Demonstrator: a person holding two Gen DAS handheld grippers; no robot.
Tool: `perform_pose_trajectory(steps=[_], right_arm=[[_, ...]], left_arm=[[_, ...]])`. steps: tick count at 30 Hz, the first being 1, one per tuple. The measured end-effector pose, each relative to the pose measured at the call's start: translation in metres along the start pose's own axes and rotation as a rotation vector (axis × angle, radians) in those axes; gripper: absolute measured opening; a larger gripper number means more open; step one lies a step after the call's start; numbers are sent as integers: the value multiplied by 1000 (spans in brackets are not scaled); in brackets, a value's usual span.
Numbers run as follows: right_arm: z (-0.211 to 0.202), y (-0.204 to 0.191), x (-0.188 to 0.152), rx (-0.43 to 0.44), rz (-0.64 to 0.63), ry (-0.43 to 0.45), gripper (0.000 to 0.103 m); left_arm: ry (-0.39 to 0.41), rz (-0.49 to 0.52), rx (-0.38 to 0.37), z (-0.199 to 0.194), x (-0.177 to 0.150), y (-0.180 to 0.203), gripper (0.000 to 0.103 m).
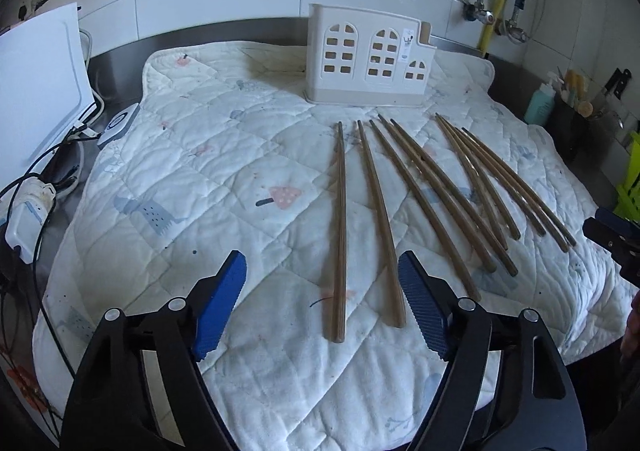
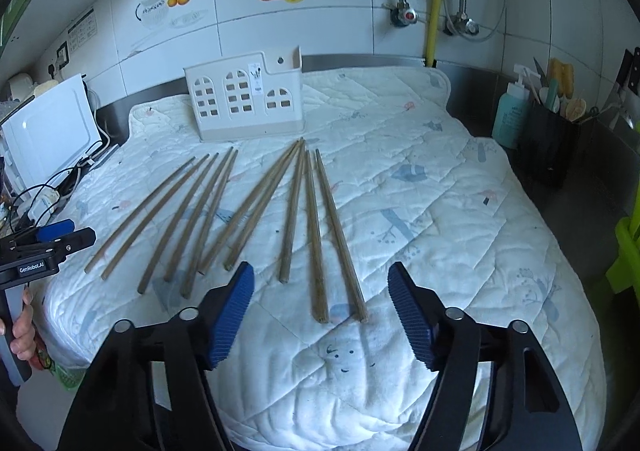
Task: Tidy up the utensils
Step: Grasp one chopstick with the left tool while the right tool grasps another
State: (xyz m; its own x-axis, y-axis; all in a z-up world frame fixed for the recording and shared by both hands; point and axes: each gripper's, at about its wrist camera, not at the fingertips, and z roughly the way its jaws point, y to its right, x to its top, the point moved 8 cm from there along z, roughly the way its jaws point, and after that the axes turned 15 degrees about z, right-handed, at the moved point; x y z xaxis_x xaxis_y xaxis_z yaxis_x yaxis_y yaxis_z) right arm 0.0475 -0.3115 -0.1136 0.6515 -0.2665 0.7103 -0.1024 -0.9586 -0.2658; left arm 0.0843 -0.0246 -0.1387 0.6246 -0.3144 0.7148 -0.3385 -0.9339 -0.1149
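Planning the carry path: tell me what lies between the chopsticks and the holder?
Nothing: only bare quilt separates the chopsticks from the holder, in both wrist views.

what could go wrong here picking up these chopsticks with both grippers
1. The chopsticks lie close together, some crossing, so the open right gripper may pinch more than a pair or nudge neighbours.
2. They rest on a soft quilted mat; fingers pushing down could snag fabric.
3. The left gripper works beside the right one, so the two could bump.
4. The white holder stands unsecured and might tip during loading.
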Motion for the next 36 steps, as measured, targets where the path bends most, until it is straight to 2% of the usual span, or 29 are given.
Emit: perform_pose_trajectory(steps=[8, 11, 23, 27, 32, 34, 36], right_arm=[[14, 23, -2, -10, 50, -18, 37], [18, 25, -1, -4, 49, -23, 29], [37, 17, -11, 0, -3, -44, 13], [38, 21, -11, -5, 14, -41, 10], [44, 23, -14, -6, 16, -43, 8], [43, 23, -14, -14, 13, -38, 8], [41, 21, -12, -19, 10, -30, 7]], left_arm=[[-28, -13, -87, 21, -4, 10, 50], [-42, -4, -112, 28, -4, 16, 44], [-50, 5, -120, 37, -3, 13, 27], [-35, -5, -113, 35, -6, 9, 21], [-28, 65, -55, 33, -8, 16, 17], [-25, 50, -59, 32, -8, 15, 14], [-21, 23, -76, 31, -8, 11, 6]])
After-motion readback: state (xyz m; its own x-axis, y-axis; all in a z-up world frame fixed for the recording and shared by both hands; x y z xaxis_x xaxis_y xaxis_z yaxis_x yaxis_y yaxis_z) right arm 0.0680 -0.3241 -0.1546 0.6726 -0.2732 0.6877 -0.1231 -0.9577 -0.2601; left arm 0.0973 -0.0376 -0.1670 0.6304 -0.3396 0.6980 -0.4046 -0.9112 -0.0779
